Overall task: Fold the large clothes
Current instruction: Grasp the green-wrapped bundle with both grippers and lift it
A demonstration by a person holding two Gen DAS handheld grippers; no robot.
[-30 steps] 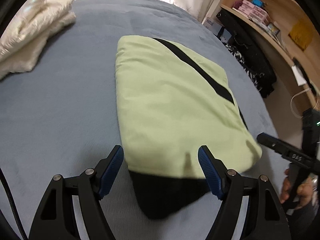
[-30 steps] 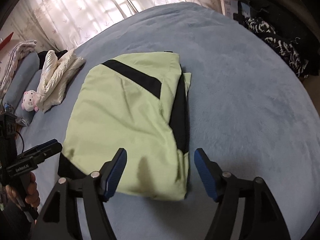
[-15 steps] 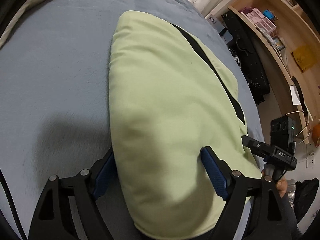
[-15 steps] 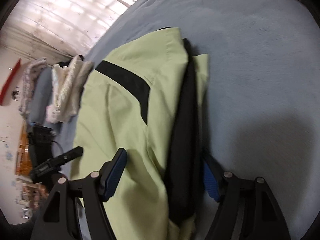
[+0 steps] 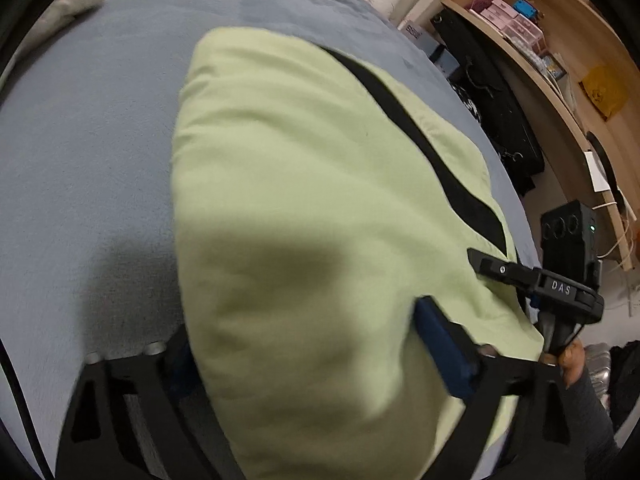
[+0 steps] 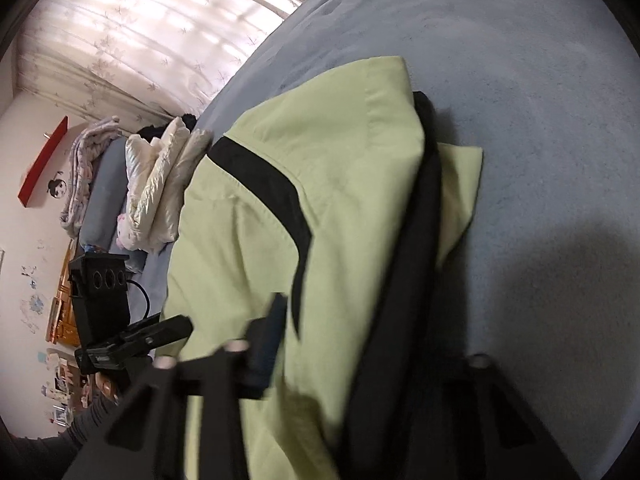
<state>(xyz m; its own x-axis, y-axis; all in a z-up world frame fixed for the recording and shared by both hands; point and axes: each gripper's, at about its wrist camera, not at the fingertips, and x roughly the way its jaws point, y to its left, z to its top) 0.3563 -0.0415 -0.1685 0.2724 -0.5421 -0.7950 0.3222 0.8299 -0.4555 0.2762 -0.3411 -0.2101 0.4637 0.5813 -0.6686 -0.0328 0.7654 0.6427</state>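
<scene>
A folded light-green garment with black stripes (image 5: 304, 184) lies on the grey-blue bed (image 5: 80, 152). My left gripper (image 5: 312, 344) straddles its near left edge, one blue pad on top of the cloth and one under it, jaws closing on the fold. The garment also shows in the right wrist view (image 6: 320, 208). My right gripper (image 6: 360, 344) straddles the near right edge with its black layers, jaws around the thick fold. The right gripper shows in the left wrist view (image 5: 532, 280), and the left gripper in the right wrist view (image 6: 132, 336).
A cream folded quilt (image 6: 160, 184) and bedding lie at the head of the bed by the curtained window (image 6: 132, 28). A wooden shelf (image 5: 560, 80) and black bags (image 5: 492, 120) stand right of the bed.
Both grippers moved forward and down onto the garment's near edge. The jaws narrowed around the fold, and the near end of the garment has lifted.
</scene>
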